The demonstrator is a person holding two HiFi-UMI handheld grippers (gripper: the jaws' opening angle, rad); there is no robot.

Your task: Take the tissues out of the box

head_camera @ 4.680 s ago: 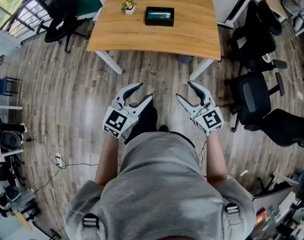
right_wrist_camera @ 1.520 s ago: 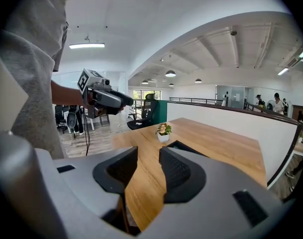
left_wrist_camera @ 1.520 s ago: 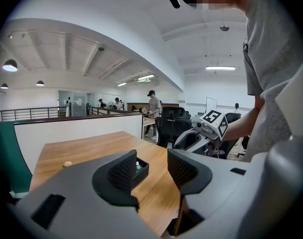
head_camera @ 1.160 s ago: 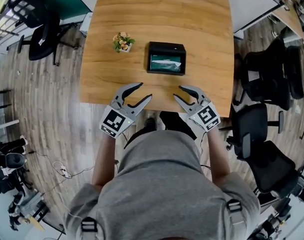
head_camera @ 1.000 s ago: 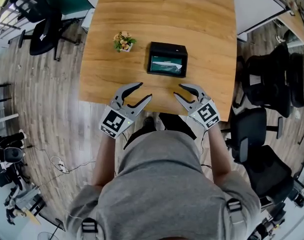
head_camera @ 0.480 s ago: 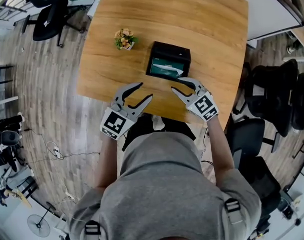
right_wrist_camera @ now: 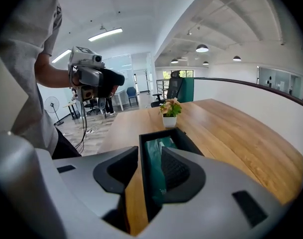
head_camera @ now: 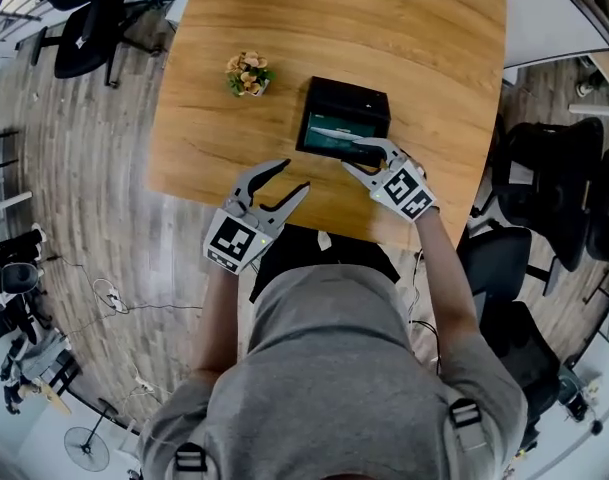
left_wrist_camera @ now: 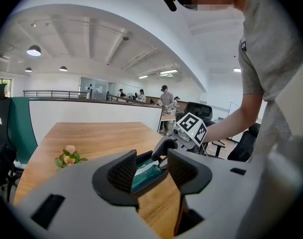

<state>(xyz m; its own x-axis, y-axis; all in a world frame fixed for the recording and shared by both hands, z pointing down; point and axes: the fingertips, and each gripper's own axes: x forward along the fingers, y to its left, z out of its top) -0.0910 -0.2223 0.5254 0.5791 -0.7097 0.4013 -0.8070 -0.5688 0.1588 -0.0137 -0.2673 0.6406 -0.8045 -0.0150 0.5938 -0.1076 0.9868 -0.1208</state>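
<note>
The box (head_camera: 350, 96) is standing upright in the upper middle of the head view, on the tabletop (head_camera: 434, 68). It is black, rectangular, low-walled and open at the top. The tissues (head_camera: 329, 140) are lying flat inside it as a teal pack that is filling most of the bottom. A white sheet is showing along the top of the pack, slanting slightly.

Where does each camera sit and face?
Head view: on the person's head, facing down at the table; torso, arms, left hand-held gripper, right hand-held gripper.
Left gripper view: on the left one, facing the box; own open jaws, right arm.
Right gripper view: on the right one, facing into the box; own open jaws, left arm.
Shared: all show the box and plant.
</note>
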